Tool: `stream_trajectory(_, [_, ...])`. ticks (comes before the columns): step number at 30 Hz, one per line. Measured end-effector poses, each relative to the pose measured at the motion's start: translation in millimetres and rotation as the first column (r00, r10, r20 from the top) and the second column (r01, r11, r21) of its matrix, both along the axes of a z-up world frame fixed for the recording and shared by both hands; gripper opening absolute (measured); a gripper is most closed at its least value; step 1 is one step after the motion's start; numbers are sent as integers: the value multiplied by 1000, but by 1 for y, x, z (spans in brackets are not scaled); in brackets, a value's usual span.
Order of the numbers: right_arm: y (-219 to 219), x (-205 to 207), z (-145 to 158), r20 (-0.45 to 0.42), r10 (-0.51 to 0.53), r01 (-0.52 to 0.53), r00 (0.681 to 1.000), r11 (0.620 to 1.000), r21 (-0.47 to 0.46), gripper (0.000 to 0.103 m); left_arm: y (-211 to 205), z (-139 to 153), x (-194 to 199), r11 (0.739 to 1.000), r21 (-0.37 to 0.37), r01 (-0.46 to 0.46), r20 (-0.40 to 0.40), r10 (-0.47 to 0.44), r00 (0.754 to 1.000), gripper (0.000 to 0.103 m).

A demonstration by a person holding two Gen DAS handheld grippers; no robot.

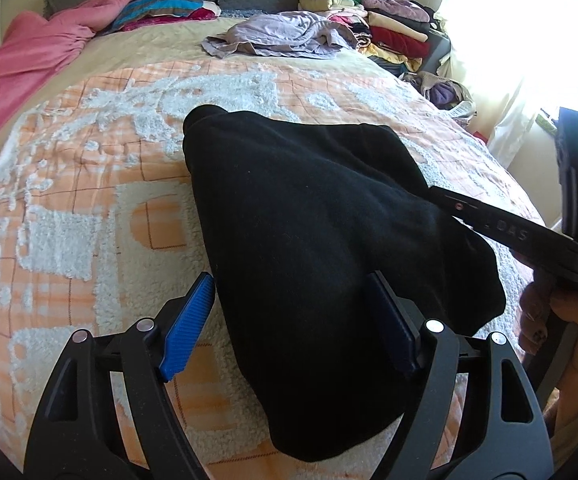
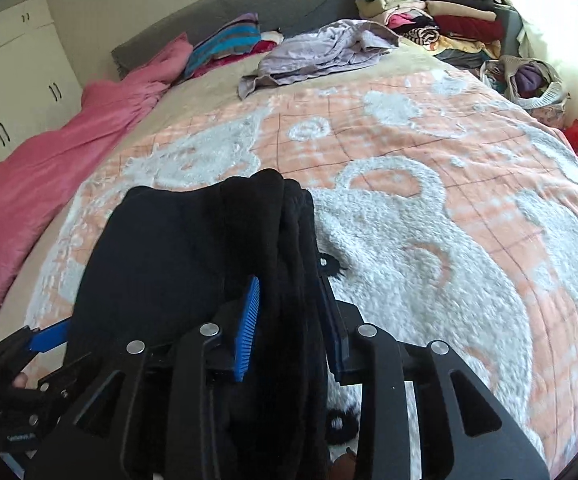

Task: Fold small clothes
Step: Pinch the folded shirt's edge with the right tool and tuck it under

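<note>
Strong daylight pours in from the window (image 1: 537,40) at the right, blown out to pure white glare in both views. The bed (image 2: 429,208) is evenly bright with soft shadows. Fisheye bending curves the edges, the corners are dark, and the black garment (image 1: 321,264) shows almost no detail.

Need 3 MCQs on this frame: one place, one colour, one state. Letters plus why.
1. Where does the crumpled lilac garment lie?
A. at the far end of the bed, near the headboard
B. on the floor
C. in the right claw

2. What colour is the garment being folded?
A. red
B. black
C. white

3. How does the left claw stand?
A. shut tight on nothing
B. out of view
C. wide, its pads either side of the garment

Answers:
1 A, it lies beyond the orange and white blanket, below the grey headboard.
2 B, the cloth is black in both views.
3 C, one blue pad shows apart at the cloth's edge.
</note>
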State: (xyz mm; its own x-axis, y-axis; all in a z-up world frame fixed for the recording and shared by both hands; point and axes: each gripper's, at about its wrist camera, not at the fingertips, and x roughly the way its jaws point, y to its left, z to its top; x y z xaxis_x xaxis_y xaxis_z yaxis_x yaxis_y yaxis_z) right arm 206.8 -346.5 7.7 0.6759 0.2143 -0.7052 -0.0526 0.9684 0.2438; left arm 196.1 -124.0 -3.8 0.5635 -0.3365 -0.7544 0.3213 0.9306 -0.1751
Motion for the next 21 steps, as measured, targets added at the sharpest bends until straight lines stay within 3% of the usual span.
stream_trajectory(4, [-5,-20,11,40,-2,3,999,1000,-11,48,0,1,-4,1000,3,3,4,-3,1000,71])
stream_trajectory(8, [-4,-42,28,113,-1,4,994,1000,-24,55,0,0,-7,1000,-1,-1,2,1,1000,73])
stream_trajectory(10, [-2,-51,33,144,-1,5,990,1000,-25,68,-1,0,-9,1000,2,-2,5,2,1000,73])
stream_trajectory(14, [0,-68,36,172,10,-8,985,1000,-14,69,-2,0,-12,1000,8,-5,8,5,1000,73])
stream_trajectory(18, [-2,-76,29,141,34,-37,990,999,25,68,-3,1,-15,1000,11,-3,10,3,1000,73])
stream_trajectory(20, [-3,-75,20,85,60,-67,995,995,78,54,-2,0,-18,1000,10,-3,9,2,1000,73])
stream_trajectory(21, [-3,-74,15,67,71,-77,995,992,103,52,-1,0,-19,1000,8,-3,8,3,1000,73])
